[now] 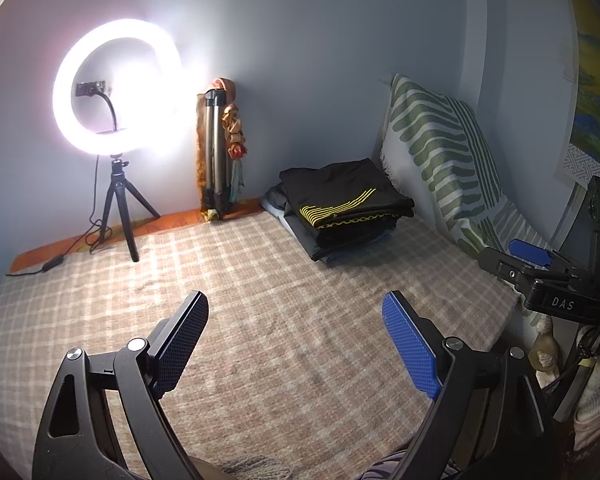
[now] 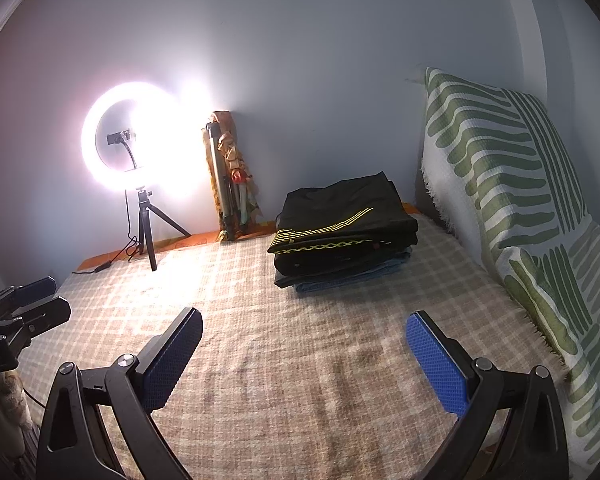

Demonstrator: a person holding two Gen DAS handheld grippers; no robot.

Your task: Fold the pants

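A stack of folded pants (image 1: 346,208) lies at the far right of the checked blanket (image 1: 260,304); the top pair is black with yellow stripes, with blue fabric under it. It also shows in the right wrist view (image 2: 342,230). My left gripper (image 1: 296,316) is open and empty, low over the blanket's near part, well short of the stack. My right gripper (image 2: 304,332) is open and empty over the blanket, also short of the stack. In the left wrist view the right gripper (image 1: 528,256) shows at the right edge. In the right wrist view the left gripper (image 2: 28,300) shows at the left edge.
A lit ring light on a small tripod (image 1: 118,200) stands at the back left, its cable trailing on the blanket. A folded tripod with cloth (image 1: 220,160) leans on the wall. A green-striped cushion (image 1: 440,152) leans along the right wall.
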